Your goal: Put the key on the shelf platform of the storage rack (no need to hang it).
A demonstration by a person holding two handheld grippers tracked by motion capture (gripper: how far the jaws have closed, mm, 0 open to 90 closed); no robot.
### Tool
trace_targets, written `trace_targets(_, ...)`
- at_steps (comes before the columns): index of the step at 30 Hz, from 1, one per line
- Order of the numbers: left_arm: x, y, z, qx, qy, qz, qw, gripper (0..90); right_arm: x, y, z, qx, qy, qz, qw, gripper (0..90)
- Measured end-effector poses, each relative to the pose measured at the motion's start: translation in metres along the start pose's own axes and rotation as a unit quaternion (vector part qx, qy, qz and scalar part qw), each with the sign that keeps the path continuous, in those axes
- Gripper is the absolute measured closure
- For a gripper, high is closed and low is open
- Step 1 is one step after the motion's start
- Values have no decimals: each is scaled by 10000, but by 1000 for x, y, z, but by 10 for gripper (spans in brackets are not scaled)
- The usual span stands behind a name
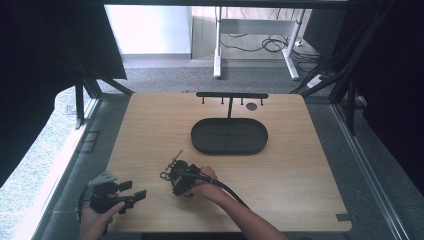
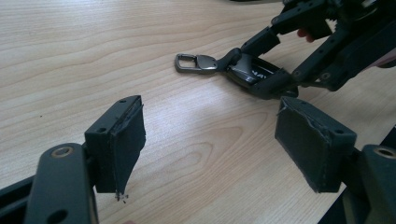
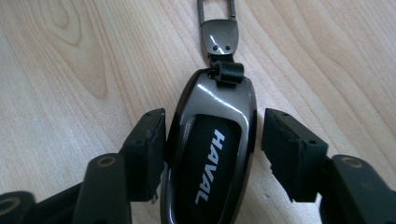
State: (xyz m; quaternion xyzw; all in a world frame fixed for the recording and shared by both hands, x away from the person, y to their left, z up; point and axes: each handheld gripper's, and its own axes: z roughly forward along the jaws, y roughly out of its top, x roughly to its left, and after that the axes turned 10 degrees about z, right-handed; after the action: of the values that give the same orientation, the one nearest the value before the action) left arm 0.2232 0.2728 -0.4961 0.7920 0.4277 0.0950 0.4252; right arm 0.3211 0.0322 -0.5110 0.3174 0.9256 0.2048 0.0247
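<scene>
A glossy black car key fob (image 3: 210, 154) marked HAVAL lies flat on the wooden table, its metal clip (image 3: 219, 35) pointing away from me. My right gripper (image 3: 215, 140) straddles the fob. The left pad sits against its side and a narrow gap shows at the right pad. In the high view this gripper (image 1: 174, 172) is low over the fob (image 1: 170, 167), left of the table's centre. The left gripper (image 1: 132, 191) rests at the near left corner, open and empty. Its own view shows wide jaws (image 2: 210, 126), with the fob (image 2: 250, 74) beyond them.
A black oval tray (image 1: 230, 150) stands at the middle back of the table (image 1: 300, 175). Behind it is a black T-shaped rack (image 1: 231, 95) with small hooks, and a dark round disc (image 1: 251, 106) beside the post. The table's edges drop to grey floor.
</scene>
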Motion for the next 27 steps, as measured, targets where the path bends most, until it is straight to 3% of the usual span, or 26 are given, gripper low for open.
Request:
trace_targets(13, -1, 0, 0, 5, 31, 2, 10000, 245, 0, 1, 1, 71, -15, -20, 10000, 489)
trace_targets(19, 2, 0, -1, 6, 50, -10, 10000, 246, -5, 2, -1, 99, 214, -7, 9997, 492)
trace_targets(24, 2, -1, -2, -29, 85, -18, 10000, 247, -6, 2, -6, -16, 382, 25, 9993, 492)
trace_targets(27, 4, -1, -3, -20, 103, -29, 9999, 247, -6, 3, -14, -150, 438, -101, 9989, 493)
